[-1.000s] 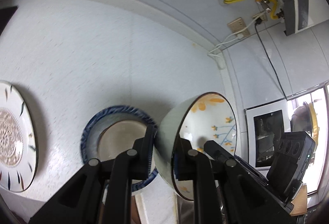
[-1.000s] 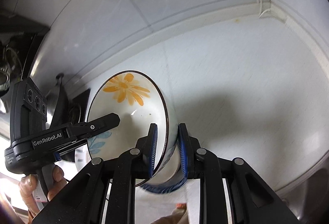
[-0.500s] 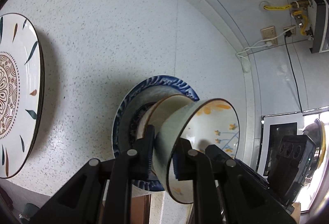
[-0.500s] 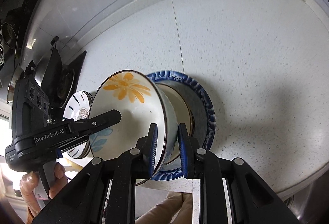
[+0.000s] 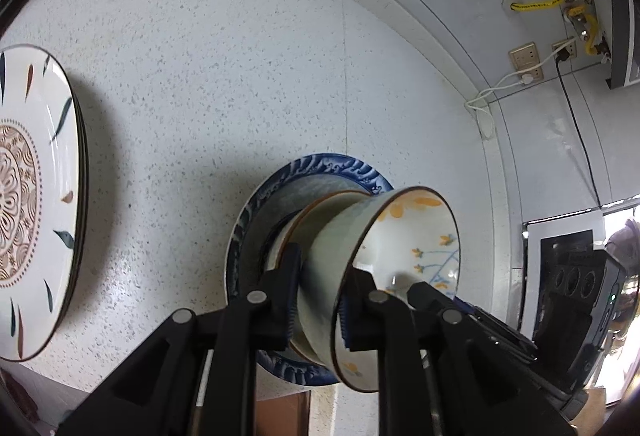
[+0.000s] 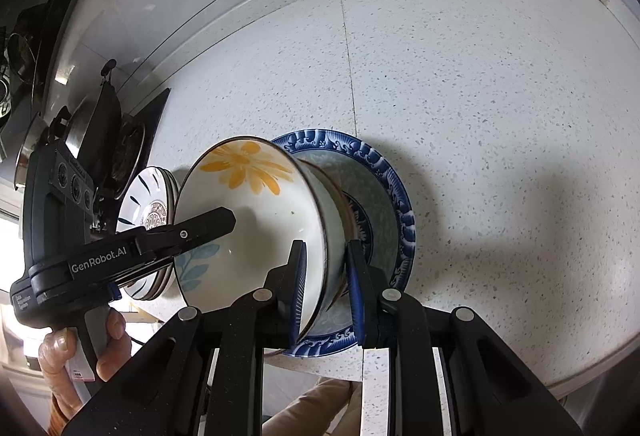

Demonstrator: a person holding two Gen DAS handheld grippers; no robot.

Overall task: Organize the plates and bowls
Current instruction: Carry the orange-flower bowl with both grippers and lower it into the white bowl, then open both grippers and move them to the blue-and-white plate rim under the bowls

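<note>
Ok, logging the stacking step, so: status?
Left gripper and right gripper clamped on flower bowl rim. Bowl nested in brown-rimmed bowl on blue-rimmed plate. Path clear.

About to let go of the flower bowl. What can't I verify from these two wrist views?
Flower bowl foot, both views: hidden by its own wall, so seating in the lower bowl is unconfirmed.
Patterned plate stack, left wrist: cut by the left edge.
Left gripper, left wrist: jaws have just been opening; pad contact on the wall cannot be judged.
</note>
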